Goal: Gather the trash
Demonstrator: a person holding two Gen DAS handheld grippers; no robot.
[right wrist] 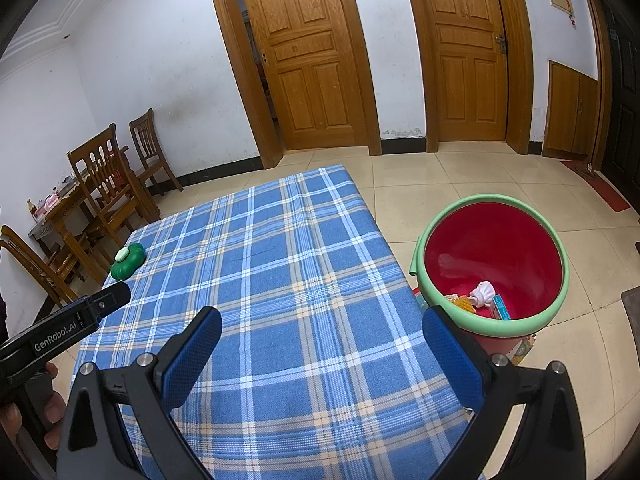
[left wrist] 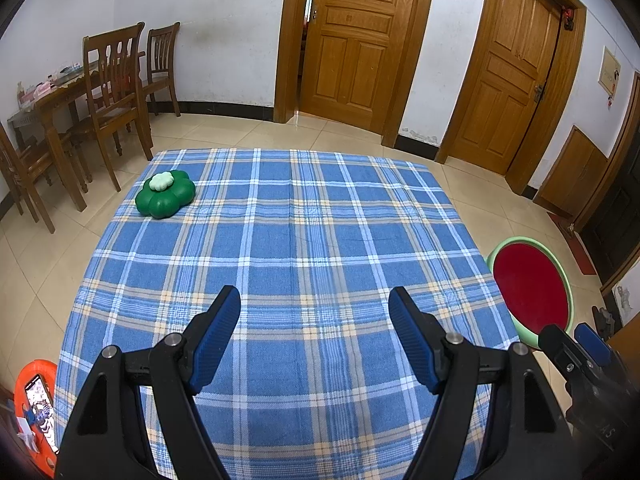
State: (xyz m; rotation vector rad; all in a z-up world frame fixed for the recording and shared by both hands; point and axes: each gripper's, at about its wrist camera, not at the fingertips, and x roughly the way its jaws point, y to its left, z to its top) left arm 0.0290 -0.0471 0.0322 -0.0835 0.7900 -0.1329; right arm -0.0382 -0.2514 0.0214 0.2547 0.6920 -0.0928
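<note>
A tiled room with white walls and two wooden doors (left wrist: 352,40) held a table (left wrist: 280,240) draped in a blue plaid cloth, with a wooden dining table and chairs (left wrist: 112,80) standing against the far left wall. On the floor just off the table's right edge stood a red bin (right wrist: 496,248) with a pale green rim, and the trash lay in its bottom: a crumpled white wad (right wrist: 484,292), a yellow scrap (right wrist: 464,303) and a small blue packet (right wrist: 502,307), bunched together at the near side. The left gripper (left wrist: 314,336) hung over the near half of the cloth, angled downward, its blue-padded jaws spread wide apart with nothing but plaid between them. The right gripper (right wrist: 320,360) hung over the table's near right corner, its jaws likewise parted wide and empty, the right-hand pad showing in front of the bin's rim. In the right wrist view a person's hand (right wrist: 48,412) showed at the lower left, wrapped around the left gripper's black handle. An orange object (left wrist: 36,412) with what looked like a phone screen on it sat below the table's near left corner. Near the far left corner of the cloth rested a green flower-shaped container (left wrist: 165,196) topped by a paler green lid (left wrist: 161,181), well apart from both grippers; nothing else lay on the cloth.
</note>
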